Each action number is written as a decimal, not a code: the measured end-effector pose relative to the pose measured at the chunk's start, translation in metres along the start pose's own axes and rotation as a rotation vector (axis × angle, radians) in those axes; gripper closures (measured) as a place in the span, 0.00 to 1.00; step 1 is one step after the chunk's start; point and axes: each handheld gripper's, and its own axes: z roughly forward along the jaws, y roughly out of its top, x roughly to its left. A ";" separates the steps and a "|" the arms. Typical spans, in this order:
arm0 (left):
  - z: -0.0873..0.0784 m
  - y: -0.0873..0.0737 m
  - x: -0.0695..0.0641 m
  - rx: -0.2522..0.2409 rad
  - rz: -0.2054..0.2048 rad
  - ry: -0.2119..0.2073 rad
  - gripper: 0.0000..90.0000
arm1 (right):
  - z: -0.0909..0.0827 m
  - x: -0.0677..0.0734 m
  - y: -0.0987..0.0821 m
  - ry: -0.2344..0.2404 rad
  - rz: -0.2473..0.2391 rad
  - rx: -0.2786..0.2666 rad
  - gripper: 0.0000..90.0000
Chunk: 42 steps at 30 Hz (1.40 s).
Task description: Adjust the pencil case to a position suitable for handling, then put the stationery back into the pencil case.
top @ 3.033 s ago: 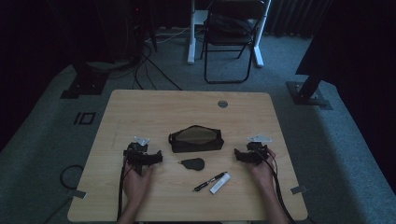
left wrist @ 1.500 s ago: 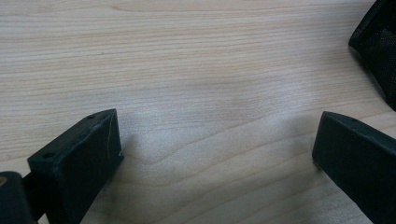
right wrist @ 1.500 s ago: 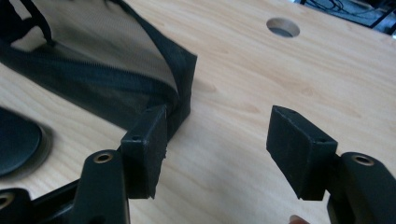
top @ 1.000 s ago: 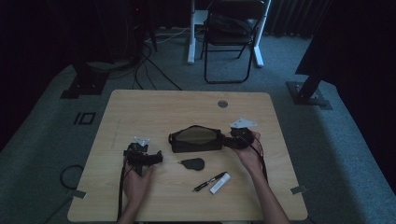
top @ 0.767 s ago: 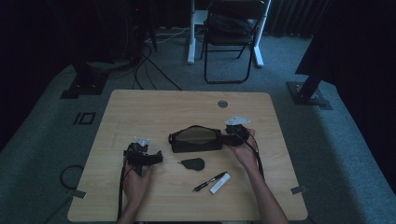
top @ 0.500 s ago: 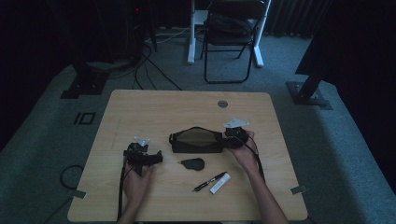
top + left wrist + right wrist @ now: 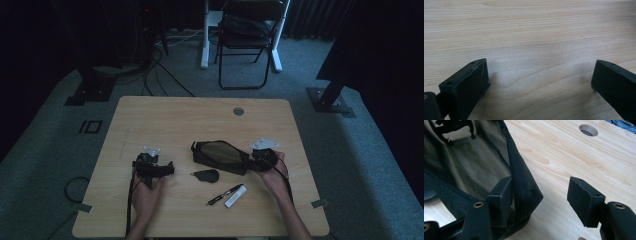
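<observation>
2 grippers sit low on the wooden table [image 7: 200, 115] in the high view. The left gripper [image 7: 167, 169], lower left of centre, rests on the wood with its jaws wide apart; in the left gripper view [image 7: 539, 82] nothing but bare wood lies between them.

The right gripper [image 7: 252, 159], right of centre in the high view, sits at the right end of the black mesh pouch [image 7: 220, 154], which lies across the middle of the table with its mouth gaping. In the right gripper view [image 7: 537, 197] the jaws stand fairly wide: the pouch's end corner [image 7: 524, 187], with the zip edge, lies between them, against the inner face of the jaw at frame left, while the jaw at frame right stands apart from it over bare wood. The pads are not pinching the mesh.

Below the pouch in the high view lie 3 small things: a dark oval object [image 7: 206, 175], just under the pouch's middle, a black pen [image 7: 224, 194] and a white stick [image 7: 235, 196] side by side at lower centre. A round cable hole [image 7: 238, 111] sits in the upper right of the tabletop.
</observation>
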 end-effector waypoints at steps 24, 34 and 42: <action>0.000 0.000 0.000 0.000 0.000 0.000 0.02 | -0.047 0.014 -0.014 0.026 0.018 -0.120 0.41; 0.000 0.000 0.000 0.000 0.000 0.000 0.02 | -0.054 0.027 -0.017 0.049 0.002 -0.140 0.40; 0.000 0.000 0.000 0.000 0.000 0.000 0.02 | -0.058 0.033 -0.018 0.067 -0.019 -0.159 0.40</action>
